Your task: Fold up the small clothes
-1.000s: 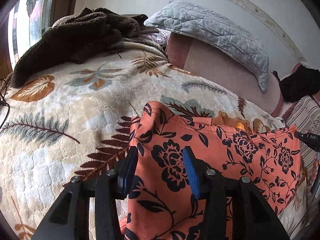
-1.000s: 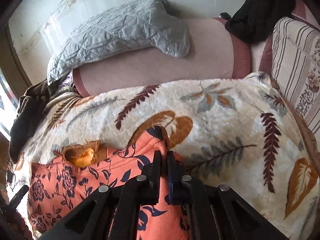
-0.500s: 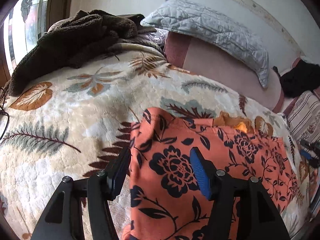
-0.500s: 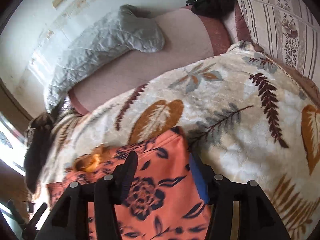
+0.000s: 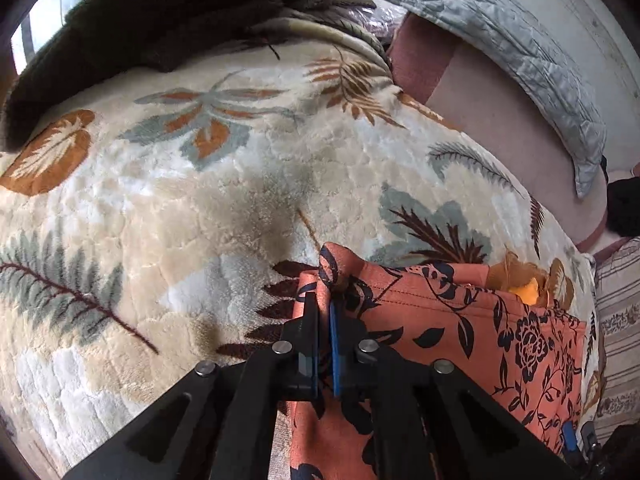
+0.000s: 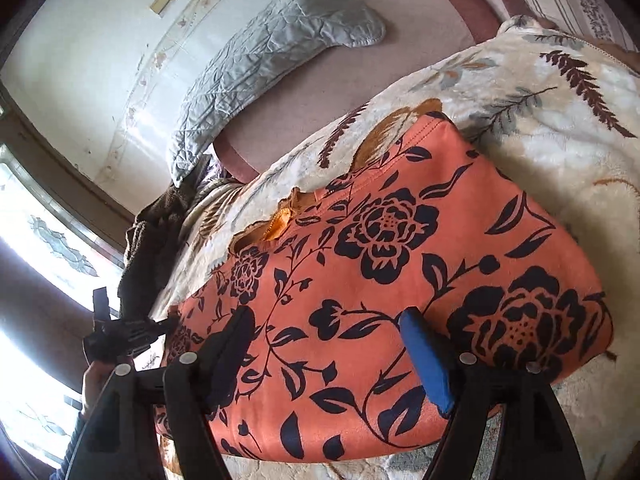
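Note:
An orange garment with black flowers [image 5: 460, 340] lies flat on a cream fleece blanket printed with leaves [image 5: 160, 200]. My left gripper [image 5: 324, 308] is shut on the garment's far left corner, and the cloth bunches up between its pads. In the right wrist view the same garment [image 6: 380, 248] fills the middle. Above its near part hangs my right gripper [image 6: 328, 320], its jaws opening wide. The cloth lies under them and the pads do not press on it. The left gripper [image 6: 160, 326] also shows there at the garment's left corner, held by a hand [image 6: 94, 376].
A dark brown blanket [image 5: 160, 20] is heaped at the bed's far left by a window [image 6: 40, 240]. A grey quilted pillow [image 5: 500, 40] lies on a pink sheet [image 5: 500, 128] along the wall. A striped cushion [image 5: 620, 320] borders the right side.
My left gripper moved forward to the garment's far left corner and shut on it. My right gripper let go of the far right corner, opened, rolled and drew back over the garment.

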Available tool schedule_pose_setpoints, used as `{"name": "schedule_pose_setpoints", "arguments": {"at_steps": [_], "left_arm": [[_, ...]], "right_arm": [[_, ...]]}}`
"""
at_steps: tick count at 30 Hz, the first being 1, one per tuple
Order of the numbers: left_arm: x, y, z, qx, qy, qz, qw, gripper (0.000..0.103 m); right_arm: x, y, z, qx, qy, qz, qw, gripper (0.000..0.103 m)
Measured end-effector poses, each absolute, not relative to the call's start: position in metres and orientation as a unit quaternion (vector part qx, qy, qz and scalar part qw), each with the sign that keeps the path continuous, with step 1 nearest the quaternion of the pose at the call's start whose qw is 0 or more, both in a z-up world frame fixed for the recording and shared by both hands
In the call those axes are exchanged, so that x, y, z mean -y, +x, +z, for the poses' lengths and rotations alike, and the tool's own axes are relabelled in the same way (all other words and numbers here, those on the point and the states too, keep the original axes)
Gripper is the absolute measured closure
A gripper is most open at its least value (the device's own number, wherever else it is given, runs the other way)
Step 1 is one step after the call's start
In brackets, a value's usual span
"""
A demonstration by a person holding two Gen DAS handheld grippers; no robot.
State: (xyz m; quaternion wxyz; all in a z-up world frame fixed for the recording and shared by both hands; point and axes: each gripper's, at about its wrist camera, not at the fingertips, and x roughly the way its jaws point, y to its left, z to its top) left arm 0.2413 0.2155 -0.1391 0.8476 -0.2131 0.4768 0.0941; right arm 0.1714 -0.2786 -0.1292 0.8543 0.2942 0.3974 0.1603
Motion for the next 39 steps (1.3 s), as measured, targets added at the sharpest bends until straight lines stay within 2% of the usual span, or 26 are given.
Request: {"name": "schedule_pose_setpoints", "arguments": {"at_steps": [2,5,11,13,15,17,18,21,24,25,26,27,28,31,33,35,39], "left_arm": [[-0.218,0.232,-0.14,-0.466,-0.208,0.115,0.852,0.098],[-0.222,0.24,-0.161,-0.49,-0.209,0.12,0.838,0.098],[-0.214,0.225,-0.13,-0.462,-0.203,0.129,0.853,0.092],[-0.2,0.209,-0.112,-0.447,-0.168,0.121,0.87,0.088],[-0.181,0.186,-0.096,-0.427,-0.145,0.095,0.888,0.075],[-0.159,0.162,-0.084,-0.41,-0.125,0.074,0.9,0.04],[-0.149,0.152,-0.081,-0.402,-0.117,0.067,0.906,0.036],[-0.121,0.133,-0.092,-0.407,-0.093,0.035,0.908,0.035],[-0.11,0.142,-0.138,-0.478,-0.055,0.05,0.875,0.035],[-0.111,0.144,-0.149,-0.494,-0.042,0.058,0.866,0.036],[-0.112,0.138,-0.147,-0.479,-0.043,0.057,0.875,0.036],[-0.115,0.132,-0.14,-0.466,-0.05,0.061,0.881,0.036],[-0.118,0.126,-0.132,-0.457,-0.068,0.057,0.885,0.036],[-0.127,0.109,-0.115,-0.445,-0.118,0.042,0.887,0.036],[-0.138,0.092,-0.111,-0.436,-0.159,0.045,0.885,0.036],[-0.154,0.074,-0.118,-0.432,-0.215,0.063,0.873,0.034],[-0.18,0.047,-0.147,-0.432,-0.322,0.101,0.836,0.034]], "right_arm": [[0.29,0.173,-0.131,-0.392,0.313,0.149,0.852,0.025],[0.311,0.175,-0.132,-0.387,0.34,0.144,0.845,0.025],[0.337,0.173,-0.132,-0.374,0.373,0.135,0.838,0.025],[0.346,0.168,-0.13,-0.364,0.395,0.14,0.832,0.025],[0.352,0.162,-0.129,-0.359,0.419,0.157,0.819,0.025],[0.356,0.152,-0.133,-0.36,0.46,0.188,0.79,0.025],[0.354,0.148,-0.137,-0.366,0.476,0.205,0.773,0.024],[0.349,0.147,-0.161,-0.422,0.479,0.184,0.747,0.024],[0.379,0.136,-0.176,-0.408,0.531,0.12,0.733,0.033],[0.388,0.129,-0.169,-0.393,0.541,0.104,0.736,0.031],[0.393,0.117,-0.158,-0.376,0.537,0.094,0.749,0.031],[0.395,0.106,-0.148,-0.365,0.529,0.09,0.761,0.026],[0.394,0.097,-0.142,-0.365,0.52,0.089,0.767,0.02],[0.386,0.08,-0.15,-0.401,0.5,0.086,0.762,0.02],[0.388,0.081,-0.169,-0.415,0.527,0.075,0.738,0.02],[0.394,0.087,-0.178,-0.397,0.562,0.071,0.722,0.02],[0.392,0.115,-0.177,-0.391,0.556,0.055,0.732,0.02]]}}
